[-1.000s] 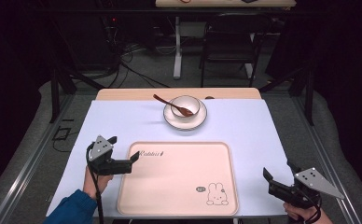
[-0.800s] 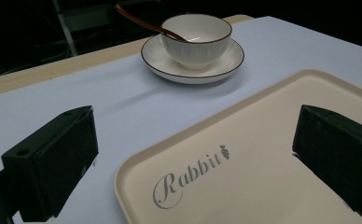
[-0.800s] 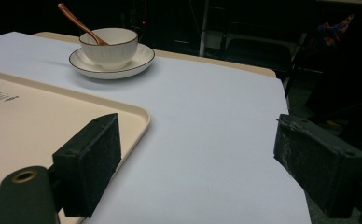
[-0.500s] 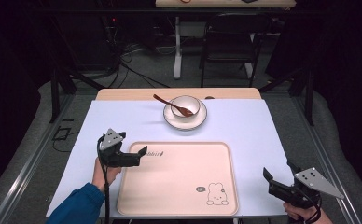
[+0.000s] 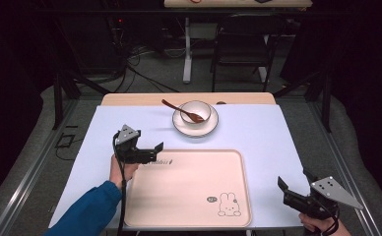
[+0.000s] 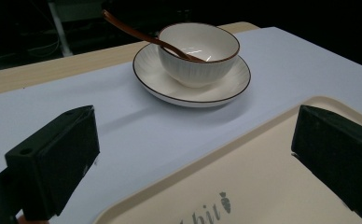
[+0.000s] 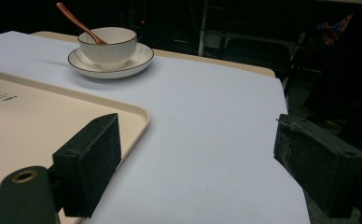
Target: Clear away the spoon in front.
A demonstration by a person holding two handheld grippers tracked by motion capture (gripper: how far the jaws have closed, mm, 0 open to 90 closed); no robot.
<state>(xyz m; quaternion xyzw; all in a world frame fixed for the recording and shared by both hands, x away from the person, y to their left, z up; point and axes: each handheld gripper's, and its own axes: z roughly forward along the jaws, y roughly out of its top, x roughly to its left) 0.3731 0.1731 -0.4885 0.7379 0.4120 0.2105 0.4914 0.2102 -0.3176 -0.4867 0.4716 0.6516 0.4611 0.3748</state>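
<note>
**Kid:** Where is the bowl?

**Helper:** The bowl (image 5: 195, 111) sits on a saucer (image 5: 195, 127) at twelve o'clock on the table, just past the far edge of the tray (image 5: 189, 189). A brown spoon (image 5: 181, 110) rests in the bowl, and its handle sticks out toward ten o'clock.

**Kid:** Why is the left claw up there?

**Helper:** The left gripper (image 5: 155, 149) hangs over the tray's corner at ten o'clock and points at the bowl. I think it is getting ready to reach for the bowl or the spoon. Its two jaws are wide apart, with nothing between them, so there is room to go around something.

**Kid:** And the other claw?

**Helper:** The right gripper (image 5: 283, 189) waits low at five o'clock, near the table's edge, well away from the bowl. Its jaws are wide apart too, and hold nothing. I think it stays back so it is not in the way.

**Kid:** Why is the tray bare?

**Helper:** Probably so the bowl things can go on it.
</note>
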